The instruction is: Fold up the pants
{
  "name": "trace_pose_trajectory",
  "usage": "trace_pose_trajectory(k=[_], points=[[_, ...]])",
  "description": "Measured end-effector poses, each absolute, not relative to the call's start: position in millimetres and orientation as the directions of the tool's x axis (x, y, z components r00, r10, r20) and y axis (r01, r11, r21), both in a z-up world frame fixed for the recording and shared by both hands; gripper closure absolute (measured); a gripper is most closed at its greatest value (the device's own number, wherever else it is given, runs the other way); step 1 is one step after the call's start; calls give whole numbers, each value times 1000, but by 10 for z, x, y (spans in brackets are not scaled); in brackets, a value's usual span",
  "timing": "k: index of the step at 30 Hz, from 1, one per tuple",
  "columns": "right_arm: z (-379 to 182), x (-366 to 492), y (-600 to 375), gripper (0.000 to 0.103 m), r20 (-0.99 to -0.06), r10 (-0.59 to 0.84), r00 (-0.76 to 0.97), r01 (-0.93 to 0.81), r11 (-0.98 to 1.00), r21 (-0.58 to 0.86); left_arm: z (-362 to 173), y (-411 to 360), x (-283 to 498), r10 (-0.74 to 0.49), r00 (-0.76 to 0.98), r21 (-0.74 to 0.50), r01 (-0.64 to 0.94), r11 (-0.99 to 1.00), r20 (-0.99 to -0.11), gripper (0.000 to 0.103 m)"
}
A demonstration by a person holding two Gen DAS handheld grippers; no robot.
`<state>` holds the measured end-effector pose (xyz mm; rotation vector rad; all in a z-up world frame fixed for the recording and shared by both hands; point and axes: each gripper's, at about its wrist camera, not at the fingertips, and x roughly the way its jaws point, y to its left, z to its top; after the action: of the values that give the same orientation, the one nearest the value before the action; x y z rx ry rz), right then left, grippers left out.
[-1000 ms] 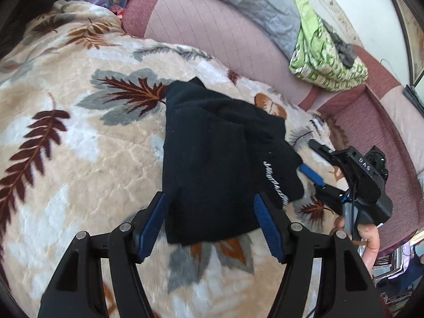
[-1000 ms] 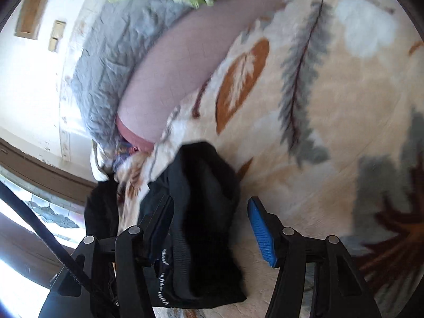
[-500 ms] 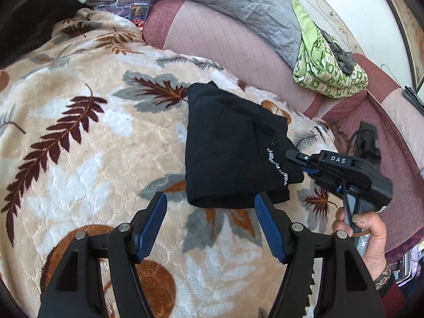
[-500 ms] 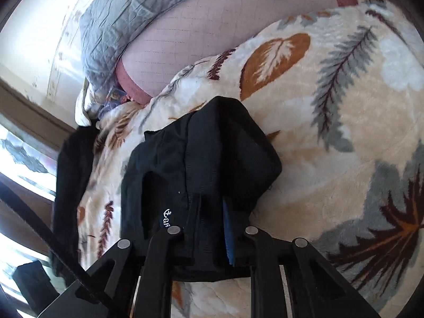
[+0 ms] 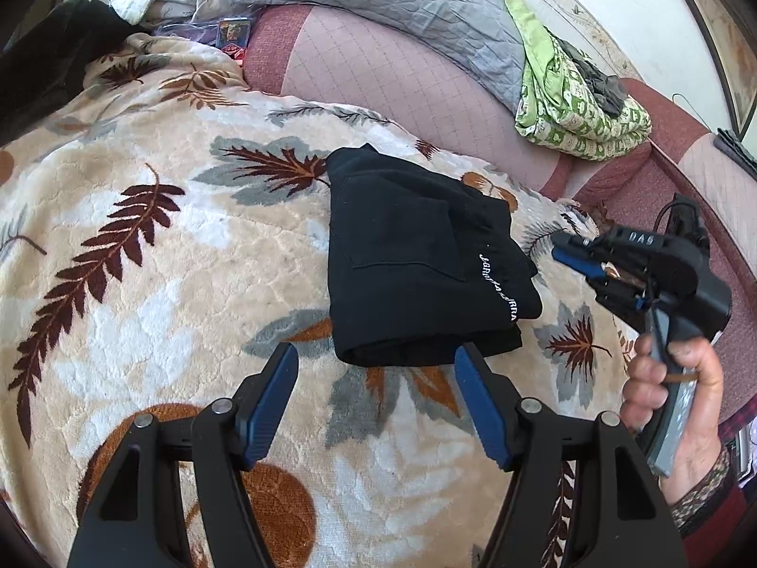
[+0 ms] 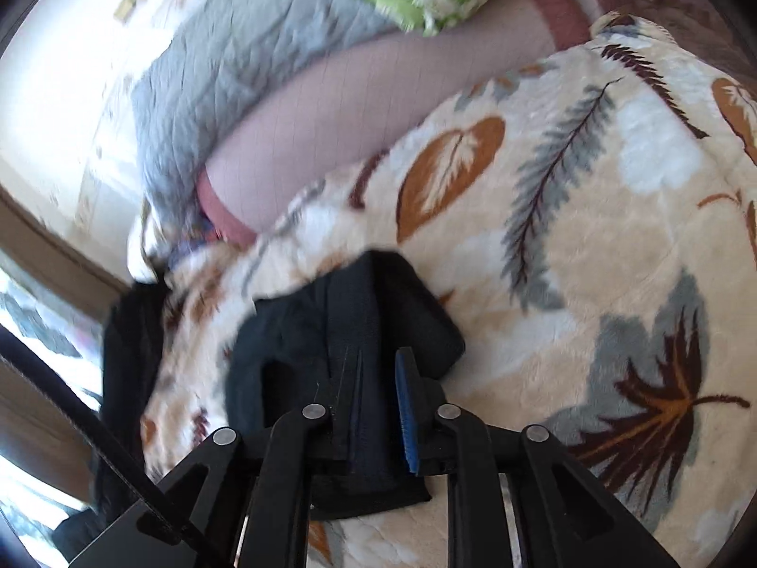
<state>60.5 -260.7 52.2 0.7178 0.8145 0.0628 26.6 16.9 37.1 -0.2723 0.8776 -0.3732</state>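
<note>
The black pants (image 5: 416, 265) lie folded into a compact bundle on the leaf-patterned blanket (image 5: 142, 293); white lettering shows near their right edge. My left gripper (image 5: 376, 388) is open and empty, just short of the bundle's near edge. My right gripper (image 5: 560, 251) shows in the left wrist view, off the bundle's right edge, held by a hand. In the blurred right wrist view the right gripper (image 6: 378, 402) has its jaws narrowly apart with the pants (image 6: 340, 331) behind them; nothing is clamped.
A pink quilted cushion (image 5: 378, 75) runs along the back, with a grey quilt (image 5: 402, 0) and a green-patterned cloth (image 5: 577, 109) on it. A dark garment (image 5: 42, 66) lies at the far left. Small packets (image 5: 232, 33) sit at the blanket's far edge.
My left gripper has drawn back from the pants, staying open. My right gripper closed on the bundle's right edge, then pulled back off it with the jaws slightly apart.
</note>
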Motion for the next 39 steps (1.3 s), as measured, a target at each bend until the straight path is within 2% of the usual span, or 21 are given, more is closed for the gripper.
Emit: trace_pose_trajectory(k=[4, 7, 9, 11, 12, 14, 16, 18, 22, 26, 29, 31, 35, 39], points=[[539, 637, -2582, 84, -637, 326, 698, 219, 750, 624, 361, 183, 260, -388, 602, -352, 183, 918, -698, 35], [615, 567, -2367, 83, -659, 311, 685, 182, 803, 568, 412, 184, 183, -311, 652, -280, 154, 947, -692, 35], [661, 372, -2219, 70, -667, 293, 685, 144, 843, 518, 504, 163, 82, -251, 700, -218, 137, 966, -669, 35], [672, 48, -2095, 49, -666, 273, 694, 120, 868, 482, 595, 141, -17, -218, 735, -184, 128, 975, -642, 29], [668, -117, -2041, 47, -662, 271, 699, 106, 876, 471, 668, 120, -115, -194, 763, -158, 121, 980, -617, 24], [630, -492, -1961, 46, -662, 252, 706, 89, 896, 435, 770, 85, -295, -145, 807, -108, 100, 989, -572, 20], [571, -832, -1933, 41, -664, 209, 718, 100, 913, 395, 882, 23, -568, -91, 855, -50, 76, 996, -511, 6], [508, -1129, -1925, 37, -658, 156, 737, 125, 925, 358, 960, -29, -816, -67, 883, -25, 62, 998, -465, 0], [416, -1522, -1876, 36, -651, 24, 759, 173, 956, 236, 1097, -141, -1231, -85, 895, -28, 81, 996, -438, 0], [464, -1645, -1831, 31, -632, 37, 774, 161, 954, 252, 1208, -240, -1412, -105, 899, -17, 108, 994, -425, 0], [527, -1706, -1755, 28, -608, 17, 794, 141, 967, 212, 1220, -251, -1502, -94, 914, -6, 100, 995, -396, 0], [546, -1736, -1697, 26, -597, 6, 802, 134, 973, 189, 1175, -238, -1513, -89, 903, -15, 91, 996, -420, 0], [500, -1723, -1666, 24, -609, 1, 793, 133, 976, 175, 972, -233, -1363, -116, 834, -27, 121, 992, -539, 0], [436, -1693, -1676, 24, -627, -8, 779, 148, 974, 171, 721, -202, -1238, -123, 781, -42, 123, 991, -612, 0]])
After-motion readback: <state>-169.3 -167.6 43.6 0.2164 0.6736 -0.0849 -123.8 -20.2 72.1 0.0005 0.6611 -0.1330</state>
